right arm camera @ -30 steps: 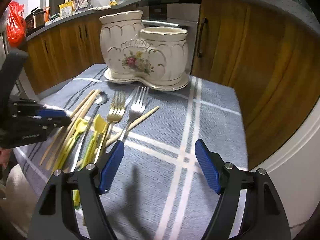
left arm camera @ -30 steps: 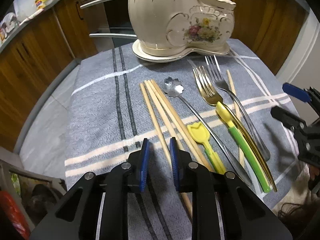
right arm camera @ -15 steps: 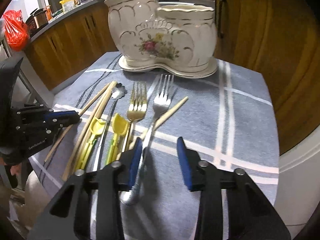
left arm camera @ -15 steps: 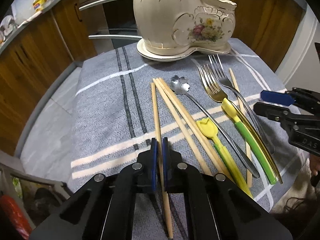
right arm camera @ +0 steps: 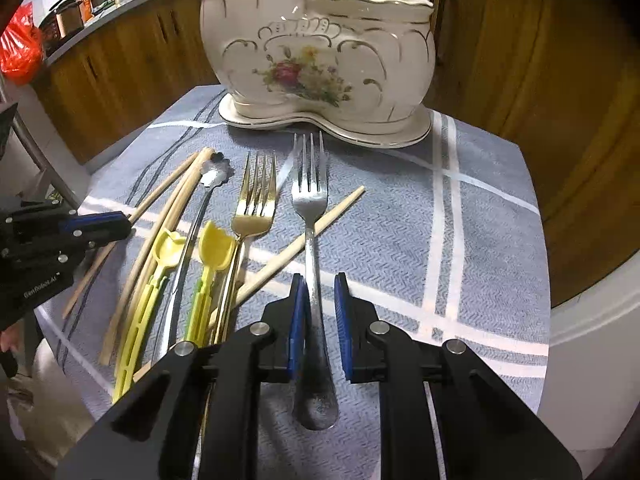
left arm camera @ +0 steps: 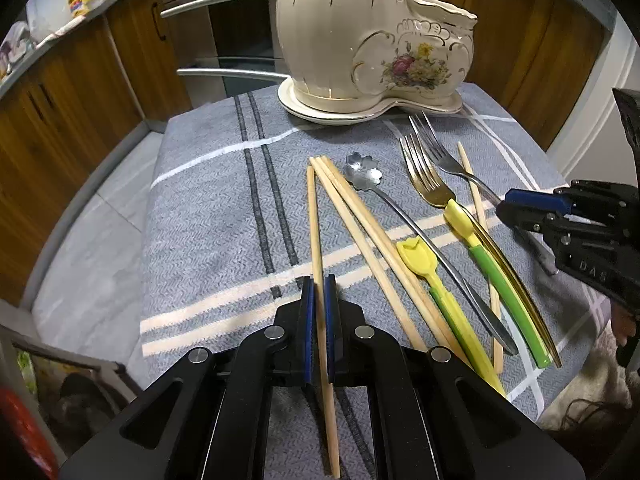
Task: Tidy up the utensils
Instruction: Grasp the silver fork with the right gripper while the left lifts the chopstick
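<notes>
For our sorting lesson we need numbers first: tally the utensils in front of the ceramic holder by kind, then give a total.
Chopsticks: 4
Forks: 2 (one silver, one gold)
Flower-bowl spoon: 1
Yellow tulip-head plastic utensils: 2
Total: 9

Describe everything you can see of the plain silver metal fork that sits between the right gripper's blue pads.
The silver metal fork has four tines and a slim shiny handle widening to a rounded end. It lies flat on the grey striped cloth, tines toward the cream floral ceramic holder, apart from it. Its neck crosses over a loose wooden chopstick. The right gripper straddles the handle: the left pad looks to touch it, a gap shows on the right. The gold fork lies beside it, apart.
</notes>
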